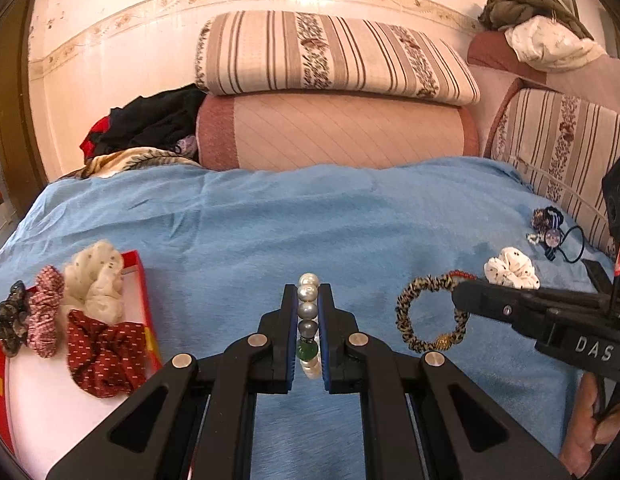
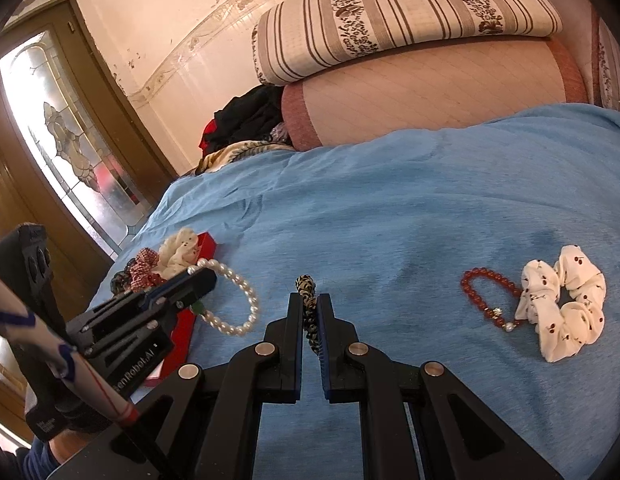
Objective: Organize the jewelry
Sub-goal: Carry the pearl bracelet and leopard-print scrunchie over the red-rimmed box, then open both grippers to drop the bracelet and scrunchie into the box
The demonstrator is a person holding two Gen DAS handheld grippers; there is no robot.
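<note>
Presently on the bed, over the blue blanket (image 1: 269,220):

Left tool (image 1: 308,312): clenched on a pearl bracelet (image 1: 308,308), the strand pinched between its fingers; in the right wrist view the loop (image 2: 237,300) hangs free beyond the tips.

Right tool (image 2: 310,316): clenched on a leopard-print hair band (image 2: 310,312); in the left wrist view the band (image 1: 430,312) forms an open ring beside the tool's tip.

Red box (image 1: 143,280), far left: holds a cream scrunchie (image 1: 95,280), a dark red scrunchie (image 1: 103,354), a pink checked scrunchie (image 1: 45,312) and a dark one (image 1: 11,322).

Loose on blanket, right: red bead bracelet (image 2: 486,296) touching a white printed scrunchie (image 2: 562,304); small cluster of hair ties (image 1: 550,232) farther back.
</note>
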